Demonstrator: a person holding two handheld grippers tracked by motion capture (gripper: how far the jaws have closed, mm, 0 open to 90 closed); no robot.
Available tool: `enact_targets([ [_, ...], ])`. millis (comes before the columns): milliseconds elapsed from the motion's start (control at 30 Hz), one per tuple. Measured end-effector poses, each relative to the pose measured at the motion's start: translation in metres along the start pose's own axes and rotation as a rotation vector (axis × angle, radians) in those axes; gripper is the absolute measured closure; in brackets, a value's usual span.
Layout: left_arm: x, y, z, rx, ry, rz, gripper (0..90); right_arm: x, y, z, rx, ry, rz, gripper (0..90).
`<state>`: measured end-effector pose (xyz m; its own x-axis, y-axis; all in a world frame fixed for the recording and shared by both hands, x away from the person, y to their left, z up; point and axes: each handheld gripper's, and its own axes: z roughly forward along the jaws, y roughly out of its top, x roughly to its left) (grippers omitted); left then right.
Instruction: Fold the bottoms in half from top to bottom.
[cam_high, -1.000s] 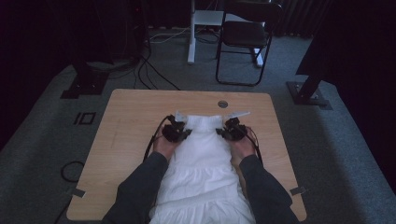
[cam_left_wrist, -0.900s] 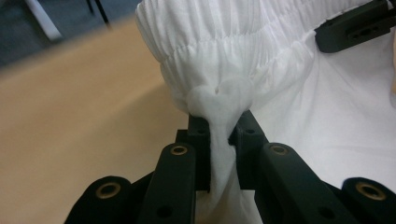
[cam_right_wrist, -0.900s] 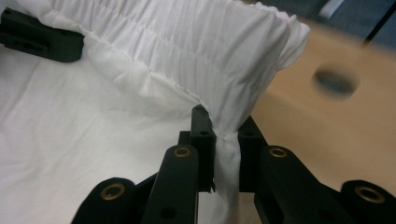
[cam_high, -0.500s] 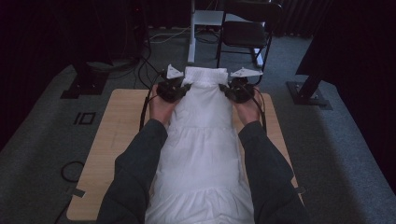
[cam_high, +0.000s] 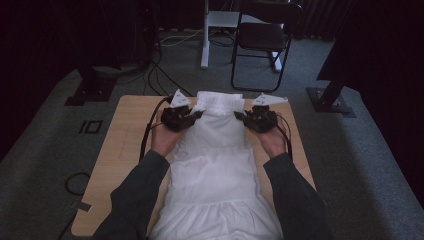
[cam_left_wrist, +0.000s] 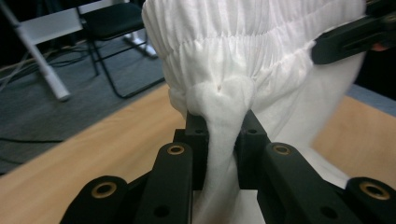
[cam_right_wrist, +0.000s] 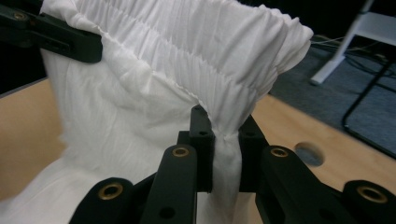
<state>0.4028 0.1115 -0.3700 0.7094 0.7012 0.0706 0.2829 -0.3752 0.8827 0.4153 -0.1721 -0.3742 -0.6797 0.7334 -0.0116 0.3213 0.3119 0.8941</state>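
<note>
A light wooden desk (cam_high: 125, 150) carries the white gathered cotton dress (cam_high: 215, 170), which runs from near edge to far edge. The left claw (cam_high: 199, 115) and right claw (cam_high: 239, 116) each pinch its elasticated top band, raised near the far edge

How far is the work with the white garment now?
Done: the left gripper and right gripper are both shut on the white garment at its gathered top edge. In hand: the top is lifted, the lower part lies on the table. Left: probably laying it out flat.
</note>
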Motion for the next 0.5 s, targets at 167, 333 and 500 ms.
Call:
enact_targets([
  [167,-0.034,-0.035,-0.023,-0.002,-0.045,0.041,78.9,0.024,-0.036,-0.022,0.009,0.062,-0.014,80.7],
  [333,-0.067,-0.095,-0.029,0.057,-0.096,0.031,78.4,0.049,-0.087,-0.028,0.072,0.116,-0.027,80.6],
  [500,-0.083,-0.153,-0.016,0.217,-0.157,-0.025,77.8,0.069,-0.144,-0.013,0.201,0.172,-0.009,80.3],
])
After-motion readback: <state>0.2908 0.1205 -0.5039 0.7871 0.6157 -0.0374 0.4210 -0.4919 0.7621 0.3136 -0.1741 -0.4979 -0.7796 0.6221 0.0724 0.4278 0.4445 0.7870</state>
